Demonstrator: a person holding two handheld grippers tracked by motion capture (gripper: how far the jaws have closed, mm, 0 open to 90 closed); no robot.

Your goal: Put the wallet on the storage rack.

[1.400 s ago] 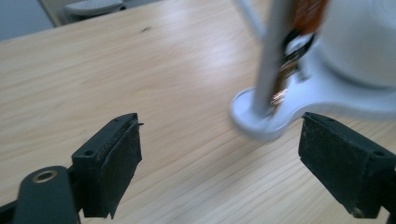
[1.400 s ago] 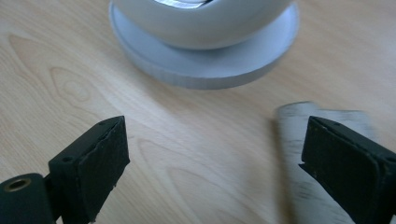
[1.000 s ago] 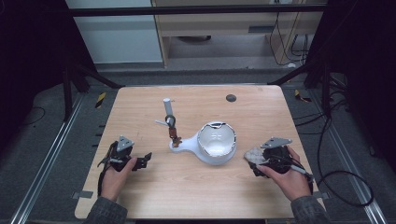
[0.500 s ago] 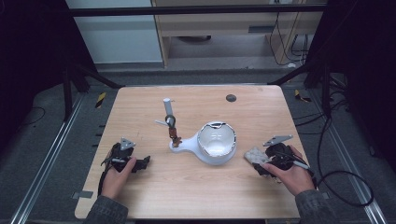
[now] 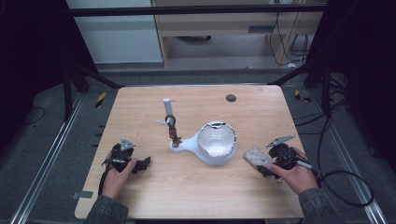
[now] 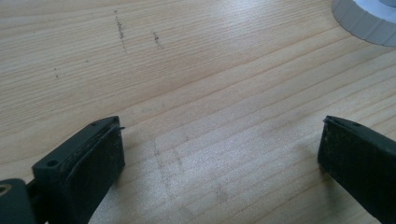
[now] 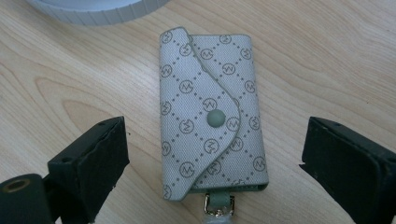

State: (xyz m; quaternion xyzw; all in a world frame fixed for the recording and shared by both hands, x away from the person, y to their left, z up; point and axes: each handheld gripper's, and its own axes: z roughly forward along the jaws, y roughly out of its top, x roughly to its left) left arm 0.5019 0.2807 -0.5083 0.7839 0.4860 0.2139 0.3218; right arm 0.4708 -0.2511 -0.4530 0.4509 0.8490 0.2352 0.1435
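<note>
A grey patterned key pouch (image 7: 210, 93) with a snap flap lies flat on the wooden table (image 5: 196, 196), its metal clasp (image 7: 215, 208) pointing toward me. My right gripper (image 7: 215, 154) stands open with a jaw on each side of the pouch, apart from it. In the high view the pouch (image 5: 255, 157) rests right of the white bowl-shaped piece (image 5: 215, 143), just ahead of the right gripper (image 5: 264, 165). My left gripper (image 5: 143, 164) is open at the table's left front, over bare wood (image 6: 219, 116), nothing between its jaws (image 6: 219, 154).
The white piece has a handle reaching left to a small stand (image 5: 173, 133) with a white cylinder (image 5: 167, 104) and a brown part. Its ridged rim (image 7: 93, 11) sits close ahead of the pouch. A dark round spot (image 5: 230, 98) marks the far right of the table.
Both hands have drifted slightly toward the near edge. The right gripper has slid a little to the right, and the pouch lies farther from the white piece.
</note>
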